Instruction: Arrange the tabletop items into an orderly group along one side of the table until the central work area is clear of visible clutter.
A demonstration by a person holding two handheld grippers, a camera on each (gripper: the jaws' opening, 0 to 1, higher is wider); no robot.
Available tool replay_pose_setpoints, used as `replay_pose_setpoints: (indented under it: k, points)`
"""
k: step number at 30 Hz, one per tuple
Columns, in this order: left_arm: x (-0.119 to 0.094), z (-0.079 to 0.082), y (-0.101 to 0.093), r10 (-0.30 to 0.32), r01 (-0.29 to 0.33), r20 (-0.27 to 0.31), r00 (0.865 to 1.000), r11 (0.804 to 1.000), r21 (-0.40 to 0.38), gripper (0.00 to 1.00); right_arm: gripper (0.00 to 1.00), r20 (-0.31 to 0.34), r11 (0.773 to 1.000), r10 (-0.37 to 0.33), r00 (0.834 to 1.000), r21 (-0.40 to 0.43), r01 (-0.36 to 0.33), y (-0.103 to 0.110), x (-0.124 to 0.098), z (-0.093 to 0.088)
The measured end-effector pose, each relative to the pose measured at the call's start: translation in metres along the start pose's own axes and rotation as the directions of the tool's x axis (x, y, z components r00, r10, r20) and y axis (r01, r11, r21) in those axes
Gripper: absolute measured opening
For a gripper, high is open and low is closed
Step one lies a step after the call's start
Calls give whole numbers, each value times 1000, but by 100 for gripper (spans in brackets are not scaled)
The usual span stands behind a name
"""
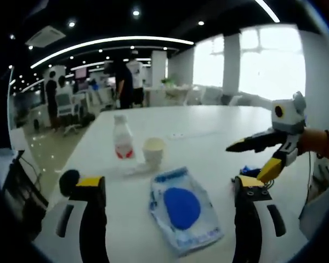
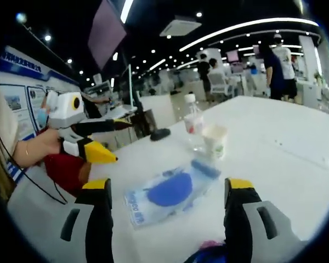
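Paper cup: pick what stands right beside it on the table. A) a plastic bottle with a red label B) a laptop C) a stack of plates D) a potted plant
A: the paper cup stands right next to a plastic bottle with a red label on the white table.

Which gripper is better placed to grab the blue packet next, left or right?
Probably the left gripper: its open jaws already frame the blue packet squarely. In the right gripper view the packet lies left of centre between the right gripper jaws.
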State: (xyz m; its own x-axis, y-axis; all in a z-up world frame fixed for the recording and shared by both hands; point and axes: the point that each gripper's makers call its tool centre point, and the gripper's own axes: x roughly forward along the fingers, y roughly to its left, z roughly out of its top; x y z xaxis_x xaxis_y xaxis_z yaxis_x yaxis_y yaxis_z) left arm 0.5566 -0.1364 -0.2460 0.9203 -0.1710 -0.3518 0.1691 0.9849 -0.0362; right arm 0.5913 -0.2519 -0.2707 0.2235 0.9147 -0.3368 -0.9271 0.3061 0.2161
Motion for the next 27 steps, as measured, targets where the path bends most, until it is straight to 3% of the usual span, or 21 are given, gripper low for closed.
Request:
replay_pose_setpoints:
  k: [6,15,17,19,21,25,27]
  points:
    - [-5,-11,-11,-3,2,-26,1000,1000,-26,86,78,-4,1000,-3,1000,-27,3,-16,12,2]
    - [-17,-34,-26,50,-55,-73,996,996,-68,79,72,7,998,16,1000,-67,-16,-40,23,4]
    - [-19,-36,-27,79,-84,-58,995,991,-104,76,71,-2,997,12,1000,-80,-12,-46,25,2]
    - [-18,-40,-34,54,-61,-66,996,992,-108,76,71,-9,996,2,1000,-91,-3,-51,28,0]
    - [-18,-48,-37,63,-74,-105,992,993,-97,72,69,-9,996,5,1000,-87,-5,-55,33,-1]
    - [-17,-58,-43,76,-96,-129,989,983,-158,69,64,1,995,-7,1000,-98,7,-63,45,-2]
    - [-21,-70,-42,124,-154,-183,975,976,-157,62,62,15,996,-12,1000,-90,13,-67,52,-1]
